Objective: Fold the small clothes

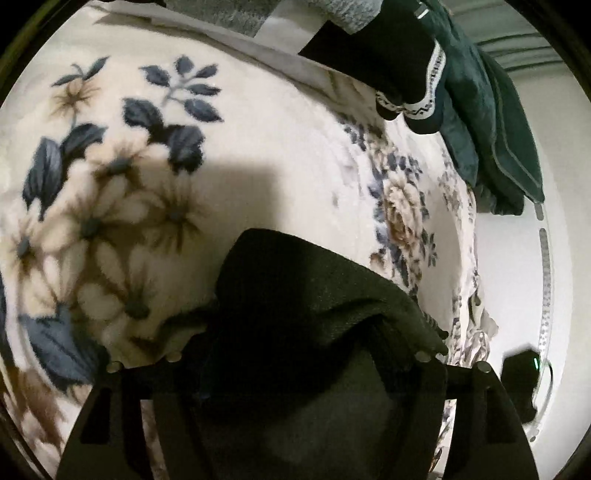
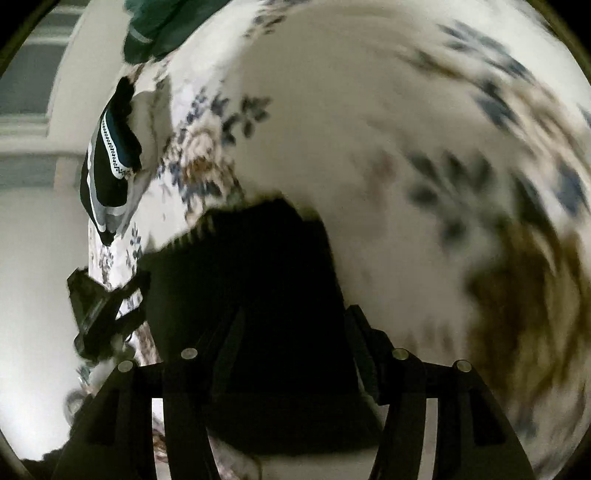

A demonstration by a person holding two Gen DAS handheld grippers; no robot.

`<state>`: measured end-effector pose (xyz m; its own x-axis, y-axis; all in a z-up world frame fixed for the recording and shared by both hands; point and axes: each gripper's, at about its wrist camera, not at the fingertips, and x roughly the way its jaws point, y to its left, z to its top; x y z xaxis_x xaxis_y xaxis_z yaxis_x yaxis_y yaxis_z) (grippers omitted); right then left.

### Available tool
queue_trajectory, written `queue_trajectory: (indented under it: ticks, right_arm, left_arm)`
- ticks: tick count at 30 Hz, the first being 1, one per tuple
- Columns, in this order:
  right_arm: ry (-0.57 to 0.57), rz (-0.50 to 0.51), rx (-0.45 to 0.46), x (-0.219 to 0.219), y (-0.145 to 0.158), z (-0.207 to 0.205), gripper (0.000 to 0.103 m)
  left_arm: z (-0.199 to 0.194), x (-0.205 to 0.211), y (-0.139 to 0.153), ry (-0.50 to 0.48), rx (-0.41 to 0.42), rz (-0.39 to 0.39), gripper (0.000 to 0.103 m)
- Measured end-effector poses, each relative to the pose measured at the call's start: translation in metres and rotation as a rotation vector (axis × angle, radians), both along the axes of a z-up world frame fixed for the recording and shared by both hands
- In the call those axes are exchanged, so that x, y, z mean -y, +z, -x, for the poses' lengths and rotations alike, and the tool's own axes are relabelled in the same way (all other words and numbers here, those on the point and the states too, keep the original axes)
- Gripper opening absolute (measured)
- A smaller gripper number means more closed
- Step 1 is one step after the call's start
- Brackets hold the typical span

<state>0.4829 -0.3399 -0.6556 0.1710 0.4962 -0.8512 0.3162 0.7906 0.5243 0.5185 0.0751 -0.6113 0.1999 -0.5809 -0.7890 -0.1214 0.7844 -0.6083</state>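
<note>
My left gripper (image 1: 295,354) is shut on a small dark garment (image 1: 317,291). The cloth drapes over both fingers and hides the tips, held above a white floral blanket (image 1: 258,129). My right gripper (image 2: 291,332) is shut on the same dark garment (image 2: 258,266), which bunches over its fingers and hides them. The other gripper (image 2: 99,317) shows at the left of the right wrist view, near the blanket's edge. The right wrist view is blurred.
A pile of clothes lies at the blanket's far edge: a black piece with a white patterned band (image 1: 413,74) and a dark green folded cloth (image 1: 495,122). The same pile shows in the right wrist view (image 2: 110,155). A grey fuzzy cloth (image 1: 332,14) lies beyond. White floor (image 1: 509,266) is beside the blanket.
</note>
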Motion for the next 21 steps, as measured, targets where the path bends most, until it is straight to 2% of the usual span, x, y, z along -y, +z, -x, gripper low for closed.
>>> queue_trajectory:
  ticks: [2,3,4,8,11,13,14,15,16,19,21]
  right_arm:
    - [0.072,0.010,0.004,-0.009,-0.013,-0.023,0.059]
    - [0.083,0.008,0.014,-0.012,-0.016,-0.030,0.047]
    - [0.079,0.008,0.034,-0.013,-0.016,-0.032,0.006]
    - [-0.069,-0.003,0.096,-0.003,0.000,-0.041,0.006]
    - [-0.106,0.015,0.121,-0.001,0.015,-0.045,0.006]
    - [-0.094,0.024,0.104,-0.002,0.013,-0.050,0.005]
    - [-0.096,0.025,0.087,-0.003,0.008,-0.054,0.005]
    - [-0.103,0.027,0.072,-0.002,0.005,-0.056,0.006]
    - [-0.117,0.029,0.065,0.001,0.004,-0.057,0.006]
    - [-0.152,0.052,0.045,0.008,0.005,-0.063,0.005]
    - [-0.148,0.080,-0.004,0.007,-0.010,-0.069,0.005]
  left_arm:
    - [0.005,-0.005,0.003,0.010,0.002,0.017,0.070]
    - [0.008,-0.008,0.006,0.016,0.006,0.021,0.069]
    - [0.009,-0.009,0.007,0.021,0.007,0.019,0.069]
    - [0.010,-0.021,0.015,0.056,0.031,0.054,0.068]
    - [0.002,-0.026,0.011,0.091,0.018,0.096,0.068]
    - [-0.004,-0.024,0.002,0.105,0.006,0.126,0.067]
    - [-0.007,-0.020,0.000,0.104,0.016,0.121,0.052]
    - [-0.011,-0.015,-0.002,0.088,0.021,0.090,0.026]
    - [-0.012,-0.013,-0.001,0.079,0.030,0.084,0.019]
    - [-0.013,-0.019,0.011,0.112,0.093,0.086,0.016]
    - [-0.015,-0.027,-0.002,0.165,0.049,0.120,0.015]
